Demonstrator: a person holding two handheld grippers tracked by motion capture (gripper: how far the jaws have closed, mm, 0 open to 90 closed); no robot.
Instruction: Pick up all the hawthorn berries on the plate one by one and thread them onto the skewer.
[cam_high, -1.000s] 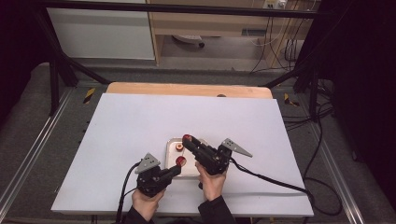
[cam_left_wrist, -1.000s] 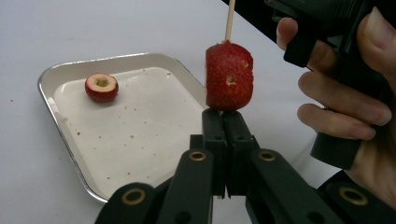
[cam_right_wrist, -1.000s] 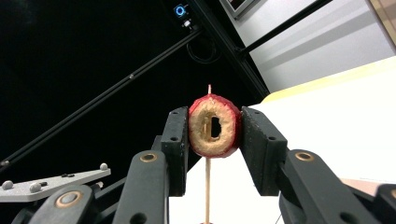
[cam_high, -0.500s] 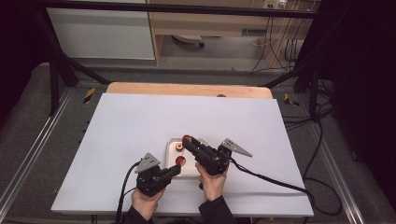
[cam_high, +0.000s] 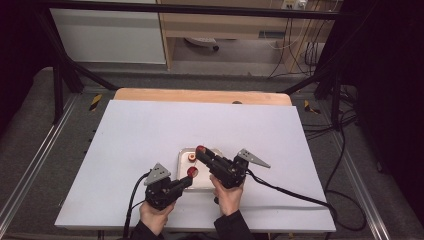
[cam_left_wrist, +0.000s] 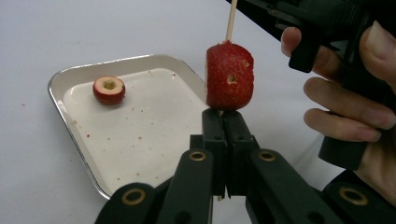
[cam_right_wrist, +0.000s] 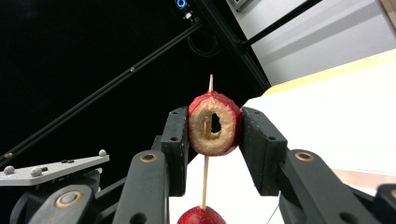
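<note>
In the high view, low and a bit left of the middle, a person's left hand holds the left gripper (cam_high: 186, 178). Its jaws are shut tight on the bottom end of a thin wooden stick (cam_left_wrist: 230, 21). One red fruit (cam_left_wrist: 229, 77) already sits on the stick, just above the jaws, in the middle of the left gripper view. To the left of it in that view is a little metal tray (cam_left_wrist: 70, 128) with one more cut fruit (cam_left_wrist: 109, 89) lying near its upper left corner. The tray rests on the white table (cam_high: 150, 130).

To the right in the high view, the right hand holds the right gripper (cam_high: 201, 151) over the tray. Its jaws are partly closed and squeeze a hollow fruit piece (cam_right_wrist: 215, 124) from both sides. In the right gripper view the stick goes up through the hole in this piece, and its pointed tip pokes out at the top.

The step in hand looks like threading fruit onto the stick. Next, the right gripper probably has to push its piece down the stick toward the first fruit, while the left gripper keeps the stick straight. Then the fruit in the tray is left to pick up.
</note>
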